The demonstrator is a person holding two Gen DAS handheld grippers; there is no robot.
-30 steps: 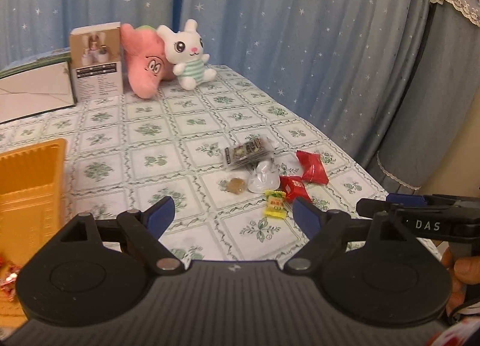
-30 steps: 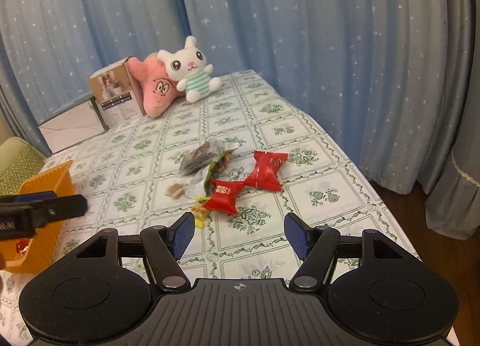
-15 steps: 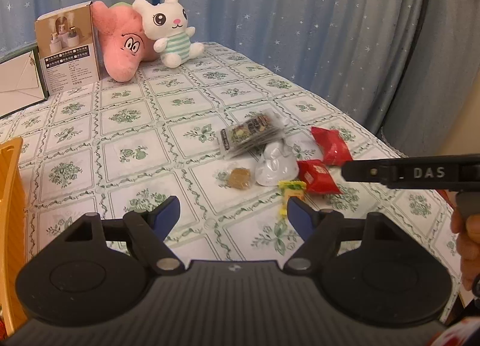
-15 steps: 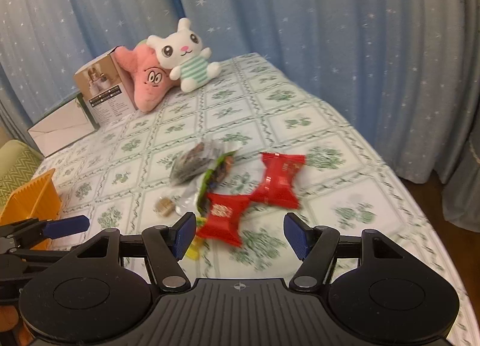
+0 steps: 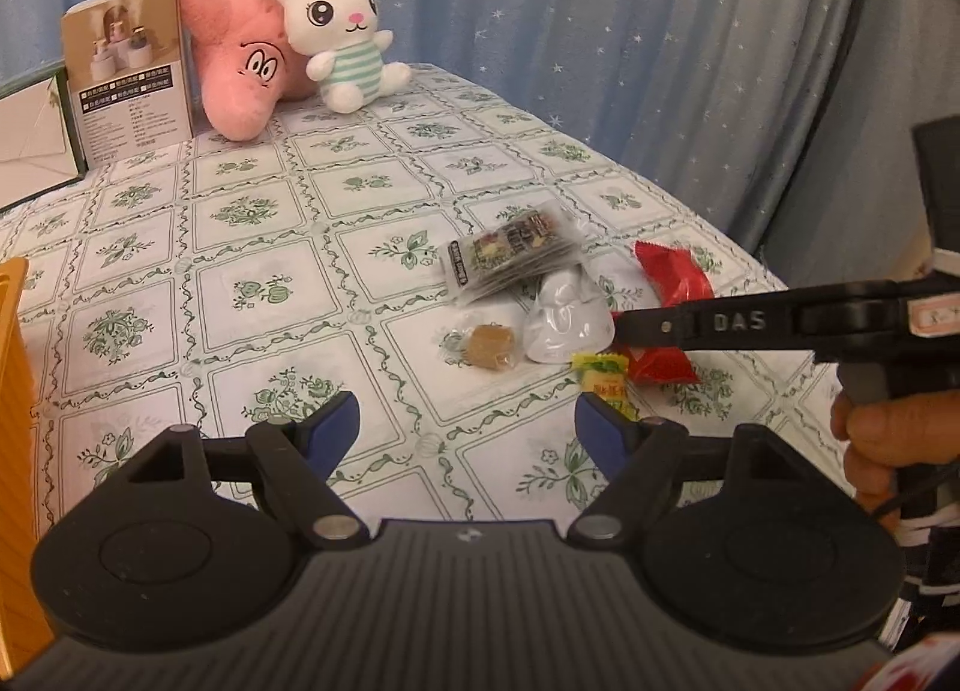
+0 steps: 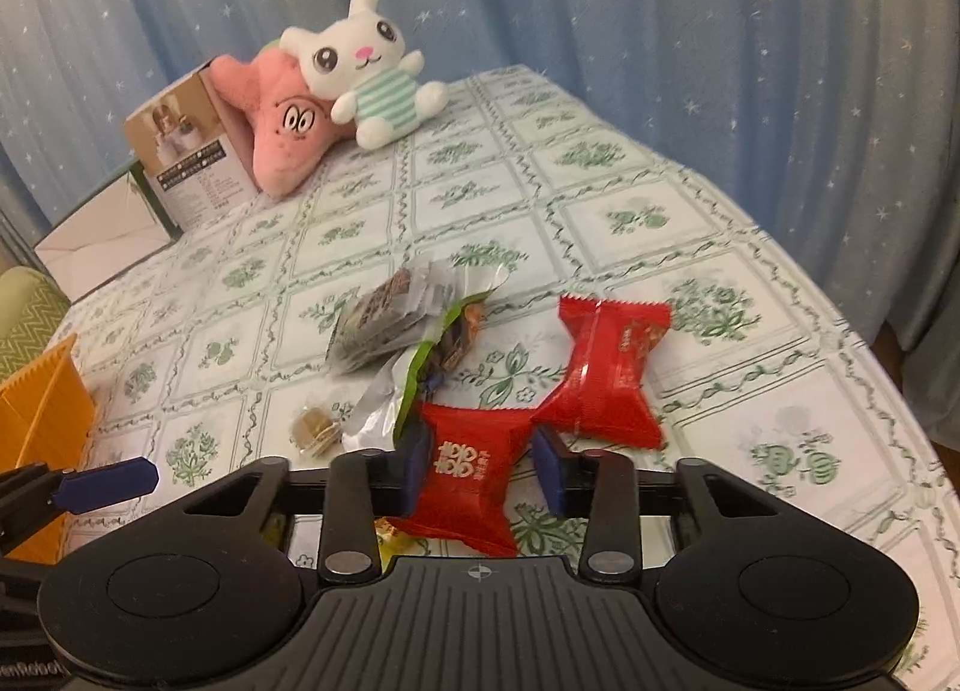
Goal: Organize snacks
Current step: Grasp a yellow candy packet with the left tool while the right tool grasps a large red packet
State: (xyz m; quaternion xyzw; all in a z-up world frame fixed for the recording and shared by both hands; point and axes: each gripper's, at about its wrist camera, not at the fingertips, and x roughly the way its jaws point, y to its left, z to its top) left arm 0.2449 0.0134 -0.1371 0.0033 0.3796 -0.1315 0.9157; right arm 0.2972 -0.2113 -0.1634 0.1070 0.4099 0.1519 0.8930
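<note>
A pile of snacks lies on the tablecloth: two red candy packets, a clear packet of dark snacks (image 6: 384,319), a silver-green wrapper (image 6: 414,385), a brown candy (image 5: 489,346) and a yellow candy (image 5: 603,382). My right gripper (image 6: 483,472) has its jaws closing around the nearer red packet (image 6: 468,475), its pads close to or touching the packet's sides. The second red packet (image 6: 606,373) lies just beyond. My left gripper (image 5: 468,430) is open and empty, a little short of the brown candy. An orange tray (image 6: 42,403) stands at the left.
A white bunny plush (image 5: 342,31), a pink star plush (image 5: 240,73) and a cardboard box (image 5: 129,73) stand at the table's far end. Blue starry curtains hang behind. The table's right edge (image 6: 870,367) drops off close to the snacks.
My right gripper moved forward and down onto the nearer red packet and its jaws narrowed around it. My left gripper moved closer to the snack pile, staying open.
</note>
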